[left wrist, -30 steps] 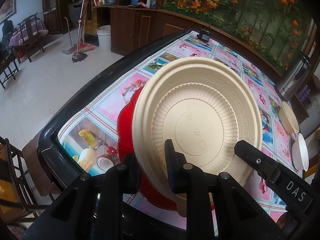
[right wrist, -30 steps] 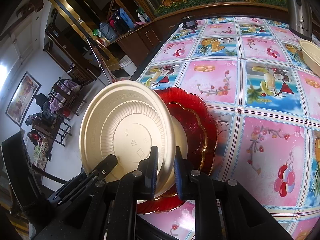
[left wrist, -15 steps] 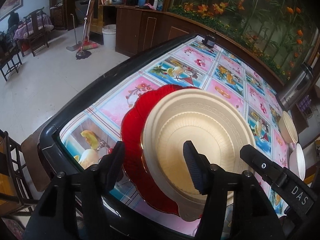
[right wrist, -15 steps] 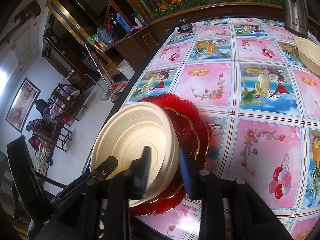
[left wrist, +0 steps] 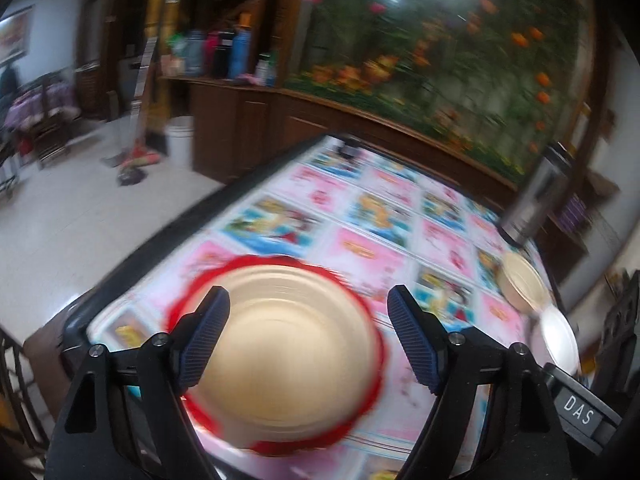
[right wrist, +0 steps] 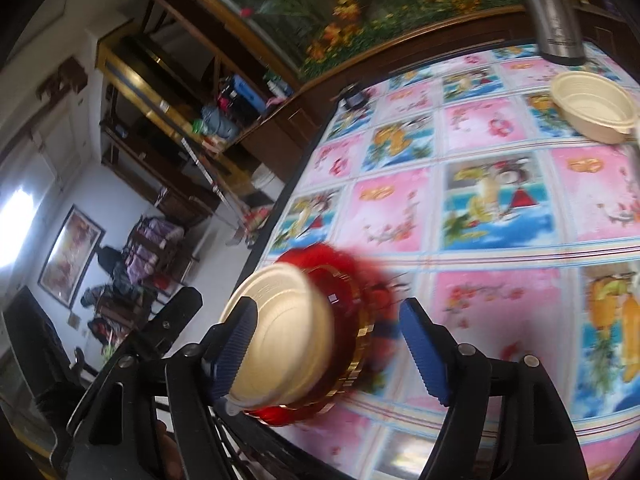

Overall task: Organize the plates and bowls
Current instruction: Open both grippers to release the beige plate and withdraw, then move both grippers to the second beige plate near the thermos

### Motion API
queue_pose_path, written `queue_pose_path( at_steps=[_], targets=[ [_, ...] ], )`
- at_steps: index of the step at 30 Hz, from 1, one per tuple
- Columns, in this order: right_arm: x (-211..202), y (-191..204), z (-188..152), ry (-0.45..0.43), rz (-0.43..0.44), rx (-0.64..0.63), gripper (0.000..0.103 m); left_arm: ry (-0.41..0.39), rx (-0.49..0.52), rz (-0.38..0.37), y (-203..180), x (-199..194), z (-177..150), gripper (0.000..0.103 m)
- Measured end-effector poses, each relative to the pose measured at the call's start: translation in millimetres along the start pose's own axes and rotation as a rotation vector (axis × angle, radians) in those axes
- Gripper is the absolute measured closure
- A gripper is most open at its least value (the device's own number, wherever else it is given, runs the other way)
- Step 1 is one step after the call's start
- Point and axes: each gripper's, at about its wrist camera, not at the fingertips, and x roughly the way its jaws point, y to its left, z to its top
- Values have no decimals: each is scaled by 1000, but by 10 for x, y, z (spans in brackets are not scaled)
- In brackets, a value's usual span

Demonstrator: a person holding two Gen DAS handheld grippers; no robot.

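Note:
A cream plate (left wrist: 288, 352) lies flat on a red scalloped plate (left wrist: 276, 446) near the table's corner; both are blurred. My left gripper (left wrist: 308, 336) hovers above them, jaws opening wide, its pads clear of the plate. From the other side the cream plate (right wrist: 280, 332) and red plate (right wrist: 340, 292) show again, with my right gripper (right wrist: 328, 352) above their near edge. Its jaws are opening too, and nothing is pressed between the pads. A cream bowl (right wrist: 592, 112) and a white bowl (left wrist: 560, 340) sit at the table's far right.
The table (right wrist: 500, 300) carries a pink and blue picture cloth, with a black rim close to the stacked plates. A steel kettle (right wrist: 552, 12) stands at the back right. A wooden cabinet and a planter wall border the far side. Chairs stand on the floor to the left.
Both grippers let go of the cream plate, which went from tilted upright to lying flat on the red plate. Both have opened wide, risen and drawn back.

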Motion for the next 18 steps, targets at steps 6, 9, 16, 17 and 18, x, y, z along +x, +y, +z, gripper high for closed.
queue_pose_path(
  at_steps=[6, 9, 16, 17, 18],
  targets=[
    [-358, -505, 156, -60, -51, 72, 18, 162, 93, -128, -691, 324, -7, 21],
    [-524, -788, 261, -64, -49, 124, 16, 205, 114, -156, -1002, 449, 2, 22],
    [-951, -1310, 632, -92, -65, 185, 0, 328, 148, -215, -1636, 772, -3, 22],
    [-1009, -1367, 703, -95, -74, 187, 0, 344, 143, -210, -1710, 839, 1, 22],
    [-1071, -1430, 789, -102, -88, 187, 0, 350, 134, -211, -1785, 894, 12, 22]
  ],
)
